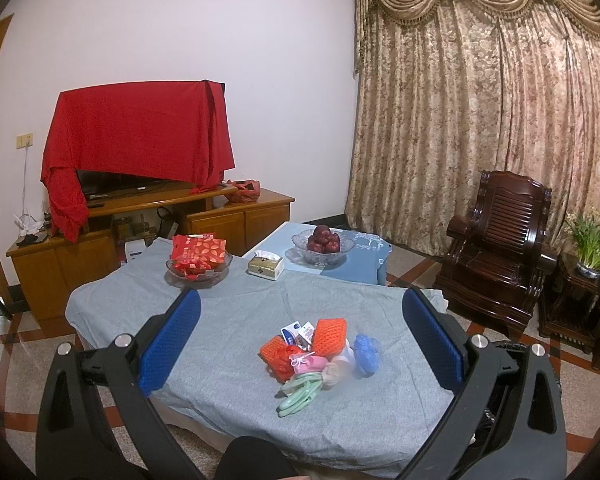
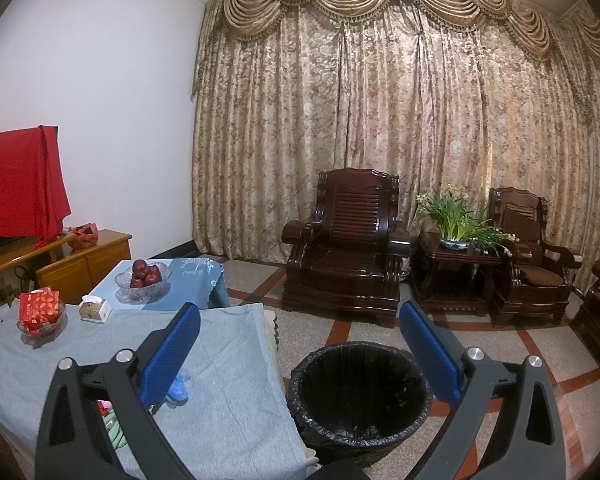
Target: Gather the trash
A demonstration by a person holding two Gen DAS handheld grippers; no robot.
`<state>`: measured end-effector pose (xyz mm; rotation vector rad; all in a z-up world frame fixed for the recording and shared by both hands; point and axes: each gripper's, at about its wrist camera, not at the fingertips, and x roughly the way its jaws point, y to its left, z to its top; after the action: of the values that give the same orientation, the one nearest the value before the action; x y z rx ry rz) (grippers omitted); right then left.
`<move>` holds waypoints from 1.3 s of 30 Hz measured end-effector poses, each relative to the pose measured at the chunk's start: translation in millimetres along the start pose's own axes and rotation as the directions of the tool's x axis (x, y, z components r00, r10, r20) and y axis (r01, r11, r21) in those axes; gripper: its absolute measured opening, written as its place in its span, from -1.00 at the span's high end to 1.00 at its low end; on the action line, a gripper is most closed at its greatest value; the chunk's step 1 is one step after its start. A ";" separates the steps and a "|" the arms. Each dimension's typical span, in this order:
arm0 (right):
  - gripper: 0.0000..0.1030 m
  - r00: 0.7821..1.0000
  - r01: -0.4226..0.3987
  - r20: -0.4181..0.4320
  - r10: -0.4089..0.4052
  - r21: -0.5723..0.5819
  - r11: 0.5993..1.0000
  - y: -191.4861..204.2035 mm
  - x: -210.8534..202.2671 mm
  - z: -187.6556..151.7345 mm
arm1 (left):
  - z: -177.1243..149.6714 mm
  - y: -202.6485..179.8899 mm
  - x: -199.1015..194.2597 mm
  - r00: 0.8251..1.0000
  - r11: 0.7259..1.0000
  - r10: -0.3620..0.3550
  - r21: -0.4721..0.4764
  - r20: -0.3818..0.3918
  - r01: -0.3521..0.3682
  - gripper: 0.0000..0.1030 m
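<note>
Left tongs point(image 1: 300, 334) spread wide, holding nothing, above the trash pile point(image 1: 320, 350) on the near desk point(image 1: 228, 320). Right tongs point(image 2: 300, 344) wide open too, empty, over the bin point(image 2: 358, 394) just right of the desk.

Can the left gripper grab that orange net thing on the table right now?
Probably yes. The left gripper is open and the orange foam net lies on top of the trash pile, in line between its fingers. Nothing stands in front of it; it just has to go down.
</note>
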<state>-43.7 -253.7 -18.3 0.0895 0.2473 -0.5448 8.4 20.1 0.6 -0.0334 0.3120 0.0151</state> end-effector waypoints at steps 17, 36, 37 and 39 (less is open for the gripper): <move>-0.89 0.957 -0.206 -0.238 0.164 -0.163 0.965 64.8 87.7 -58.6 | -85.0 31.1 113.7 0.925 0.997 -0.071 -0.040 -0.374 0.060 -0.90; -0.32 0.804 -0.460 -0.465 0.371 -0.091 0.883 138.5 205.4 -120.4 | -117.3 38.9 221.8 0.905 0.996 -0.084 -0.037 -0.417 0.075 -0.90; -0.32 0.796 -0.470 -0.472 0.380 -0.085 0.879 142.5 210.8 -123.9 | -120.2 36.8 226.0 0.909 0.997 -0.078 -0.018 -0.410 0.077 -0.90; -0.30 0.791 -0.475 -0.477 0.384 -0.083 0.876 152.2 222.2 -130.6 | -126.5 31.1 236.1 0.918 0.997 -0.045 0.036 -0.394 0.064 -0.90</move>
<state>192.2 -215.9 -198.5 0.0727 0.7156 -0.0249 193.7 49.0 -193.2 0.0030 0.7145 -0.0559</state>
